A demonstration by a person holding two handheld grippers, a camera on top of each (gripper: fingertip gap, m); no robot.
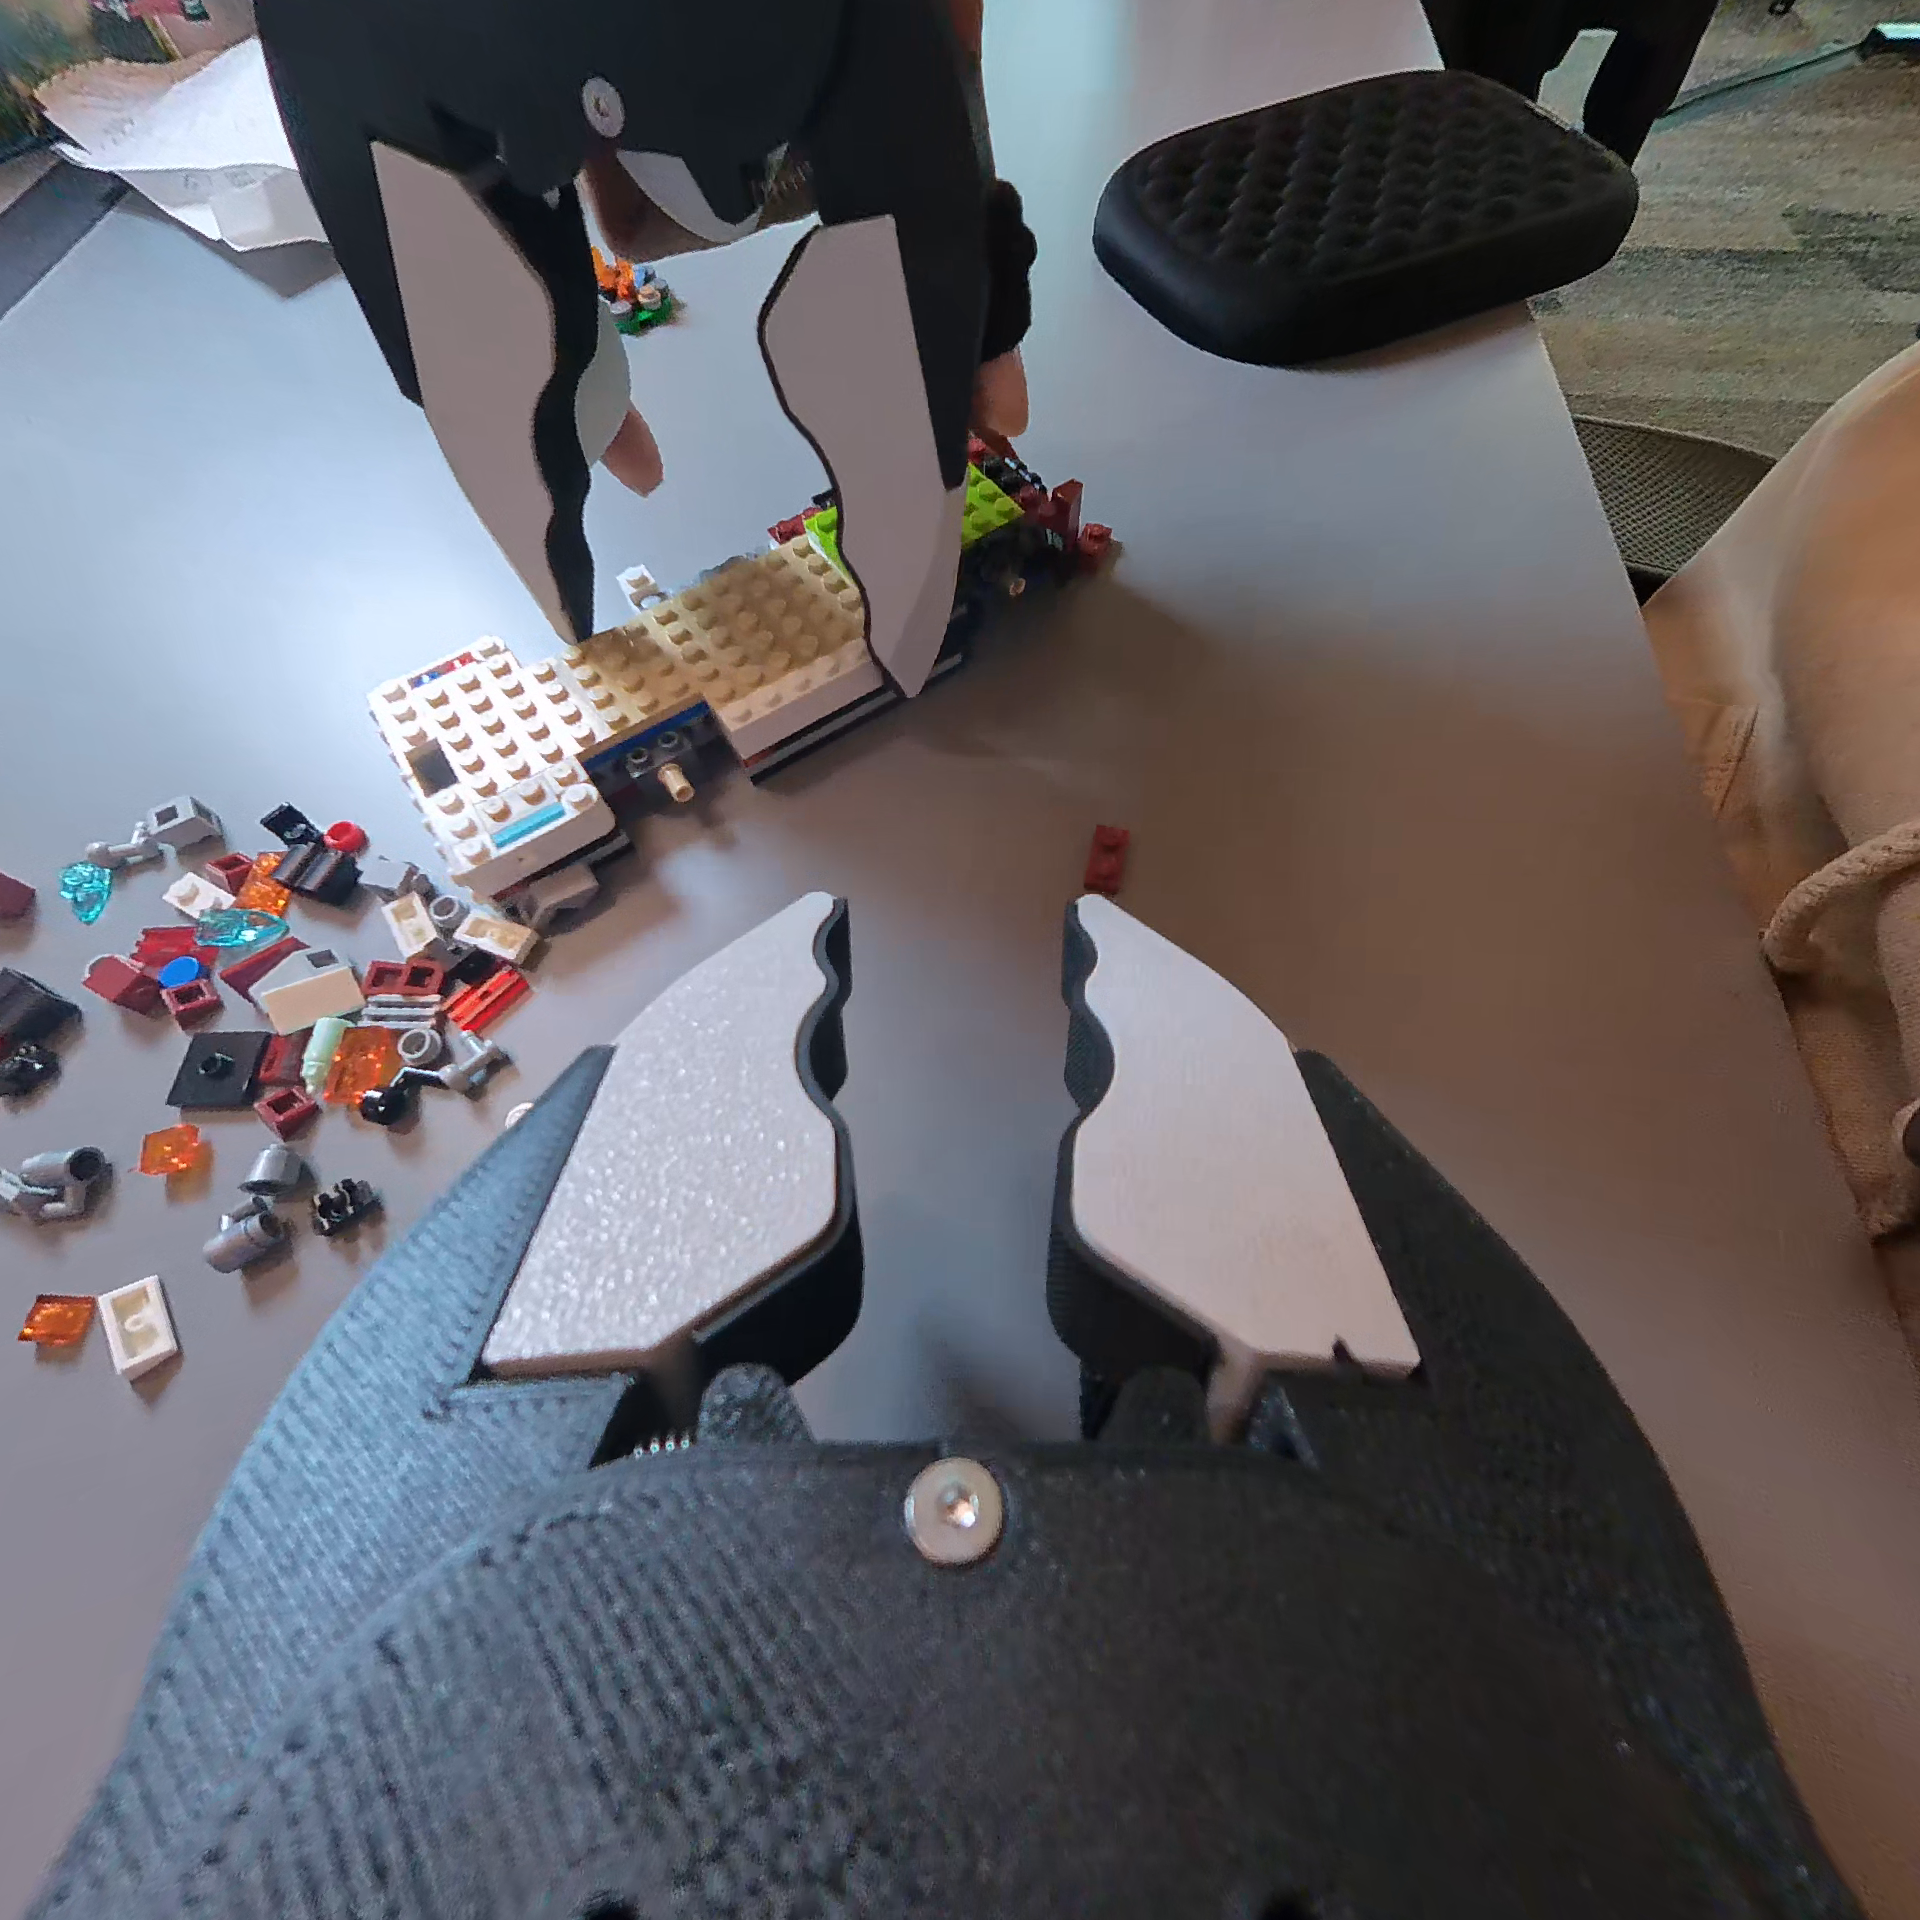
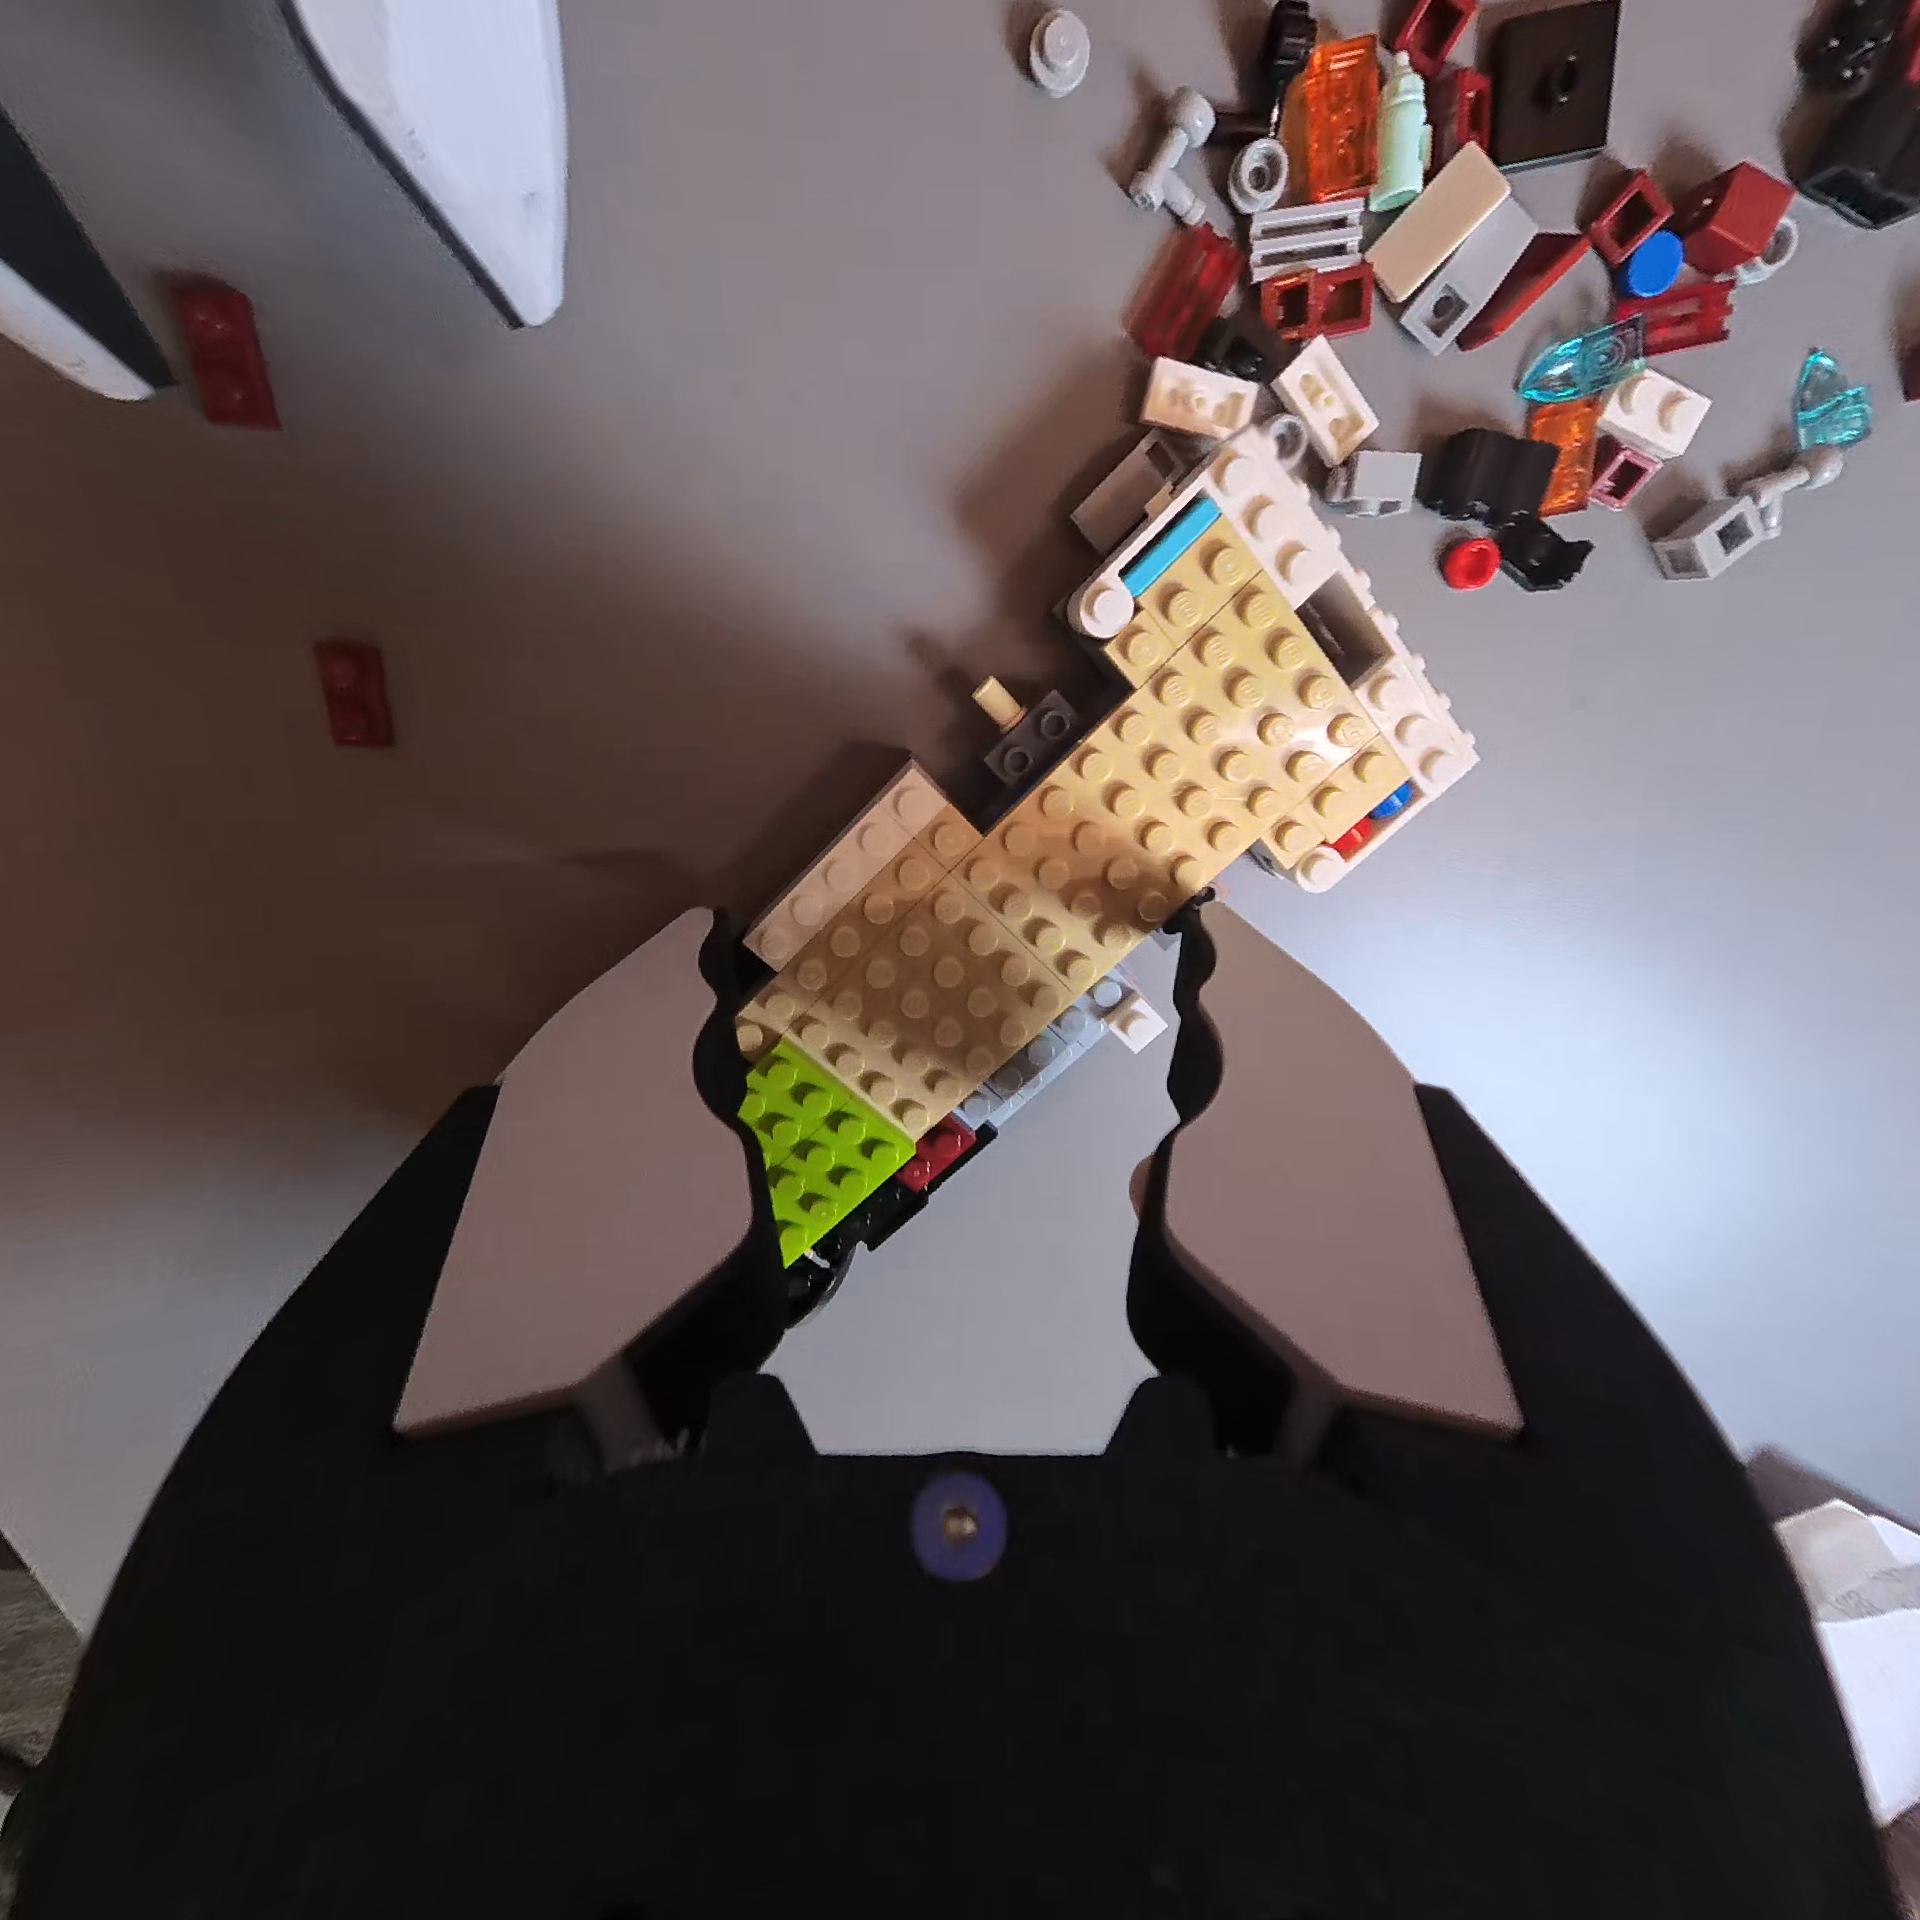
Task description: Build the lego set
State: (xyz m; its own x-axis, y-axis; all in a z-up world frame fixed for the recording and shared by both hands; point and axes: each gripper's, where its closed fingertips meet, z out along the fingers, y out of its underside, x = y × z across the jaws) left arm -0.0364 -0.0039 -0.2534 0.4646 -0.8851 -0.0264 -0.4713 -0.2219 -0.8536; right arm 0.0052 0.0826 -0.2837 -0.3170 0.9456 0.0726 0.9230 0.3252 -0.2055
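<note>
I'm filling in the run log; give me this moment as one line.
left gripper: open, holding nothing, near small red brick | right gripper: straddling brick model, grip unclear | loose bricks beside model

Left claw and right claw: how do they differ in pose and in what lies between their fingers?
The left claw hovers over bare table, nothing between its fingers; the right claw straddles the tan brick model. The left claw stands narrower than the right claw. Both have black fingers with pale faces.

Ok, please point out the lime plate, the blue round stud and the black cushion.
Lime plate [image 2: 821,1143]: right wrist view, on its studded top.
Blue round stud [image 2: 1652,262]: right wrist view, on its flat top.
Black cushion [image 1: 1361,208]: left wrist view, on its dimpled top.
</note>
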